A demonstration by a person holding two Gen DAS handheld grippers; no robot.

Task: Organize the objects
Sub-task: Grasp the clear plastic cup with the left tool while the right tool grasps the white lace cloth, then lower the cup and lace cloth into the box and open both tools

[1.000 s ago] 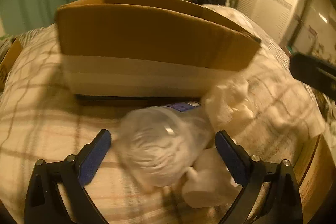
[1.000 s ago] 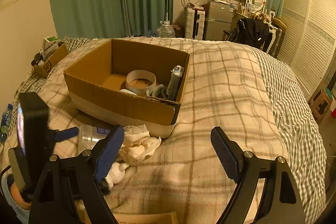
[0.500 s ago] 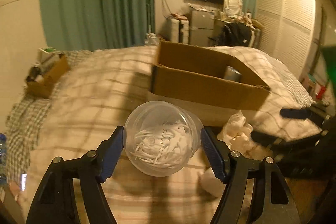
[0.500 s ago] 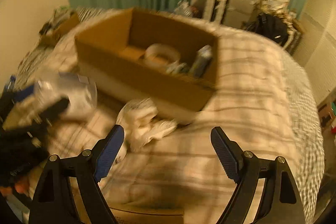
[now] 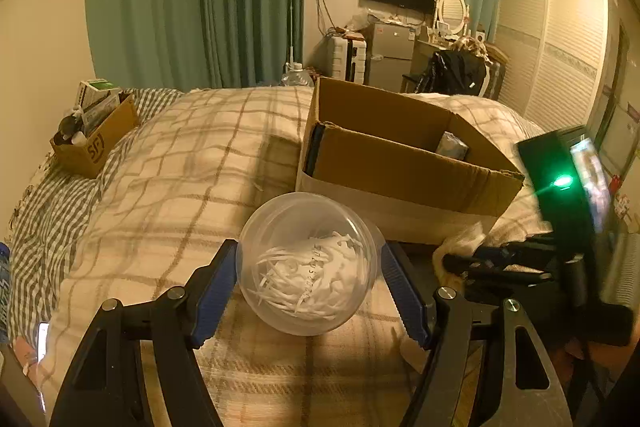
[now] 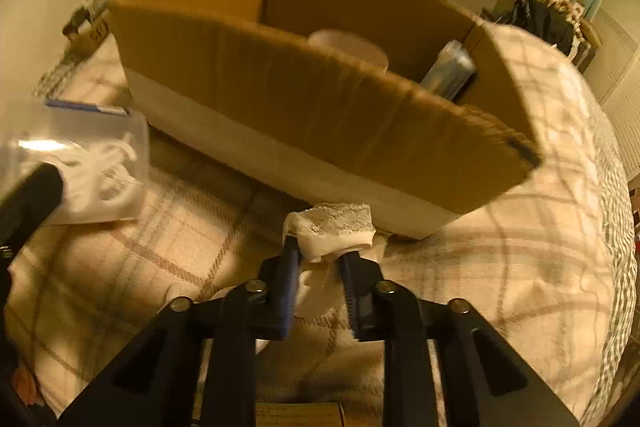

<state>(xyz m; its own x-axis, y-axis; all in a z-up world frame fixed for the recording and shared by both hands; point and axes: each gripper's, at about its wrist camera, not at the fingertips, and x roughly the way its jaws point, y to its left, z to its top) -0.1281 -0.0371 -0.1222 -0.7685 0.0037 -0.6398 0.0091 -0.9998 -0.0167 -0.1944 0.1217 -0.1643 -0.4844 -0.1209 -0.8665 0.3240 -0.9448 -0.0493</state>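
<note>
Jar (image 5: 308, 263) fills left gripper (image 5: 308, 283); right gripper (image 6: 318, 259) pinches blurred lace cloth (image 6: 332, 229), its lower part hidden.

A clear plastic tub (image 5: 306, 263) holding white plastic picks is clamped between 2 blue pads, its round end toward the camera, lifted above the checked blanket. A crumpled white cloth (image 6: 332, 229) with a lacy edge is pinched just in front of an open cardboard box (image 6: 320, 115). The box sits on the bed and holds a roll of tape (image 6: 352, 45) and a grey pack (image 6: 450, 69) leaning in 1 corner.
</note>
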